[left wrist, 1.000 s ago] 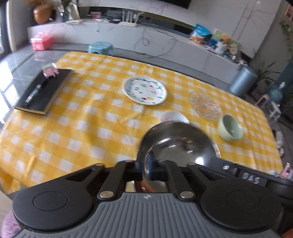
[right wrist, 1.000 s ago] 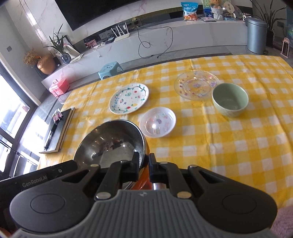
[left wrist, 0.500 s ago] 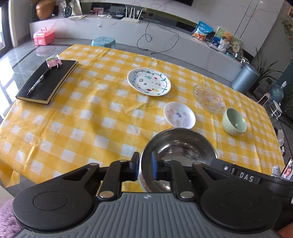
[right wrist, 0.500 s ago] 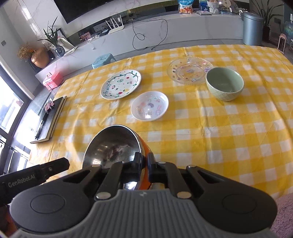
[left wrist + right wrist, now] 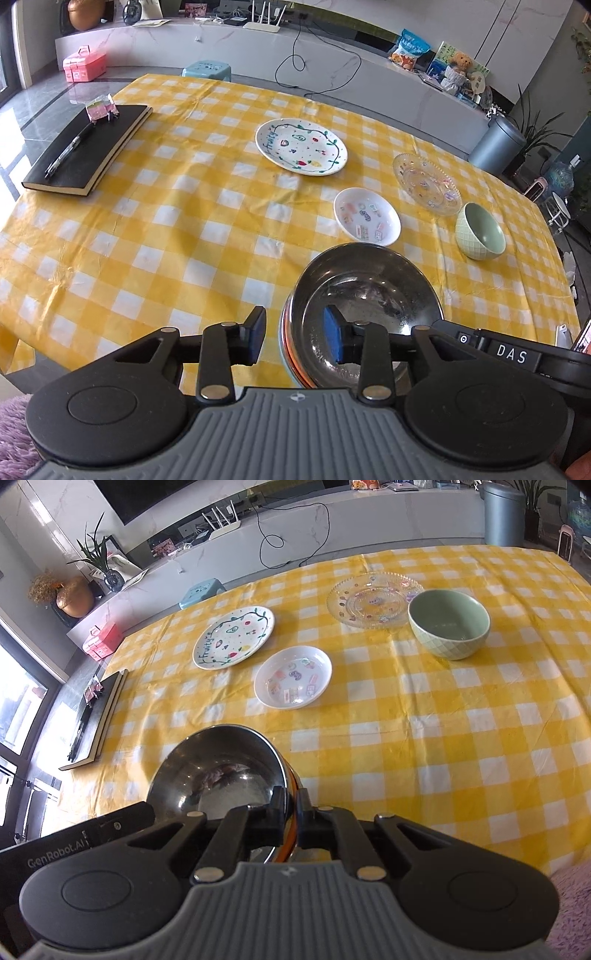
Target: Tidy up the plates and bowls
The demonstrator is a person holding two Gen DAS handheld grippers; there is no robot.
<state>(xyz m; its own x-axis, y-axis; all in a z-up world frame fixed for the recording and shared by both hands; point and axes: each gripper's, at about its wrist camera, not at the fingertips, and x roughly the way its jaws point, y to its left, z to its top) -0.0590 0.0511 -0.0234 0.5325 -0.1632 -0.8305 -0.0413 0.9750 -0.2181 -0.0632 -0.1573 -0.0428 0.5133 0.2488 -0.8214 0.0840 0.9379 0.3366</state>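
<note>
Left wrist camera: sits behind the left gripper (image 5: pixel 293 338), looks steeply down and forward along its fingers (image 5: pixel 255 334) across the desk (image 5: pixel 155 236) toward its far edge. The steel bowl (image 5: pixel 364 295) is close, at the near edge; the black notebook (image 5: pixel 88 147) lies toward the far left corner.

Right wrist camera: same pitch, behind the right gripper (image 5: pixel 293 819), set to the bowl's (image 5: pixel 221 771) other side.

Shared: steel bowl, painted plate (image 5: pixel 301 151) (image 5: pixel 234 637), white dish (image 5: pixel 367 216) (image 5: pixel 293 677), glass plate (image 5: pixel 426 182) (image 5: pixel 375 600), green bowl (image 5: pixel 480 230) (image 5: pixel 448 624), notebook (image 5: pixel 96 720). Each view catches the other gripper's body.
</note>
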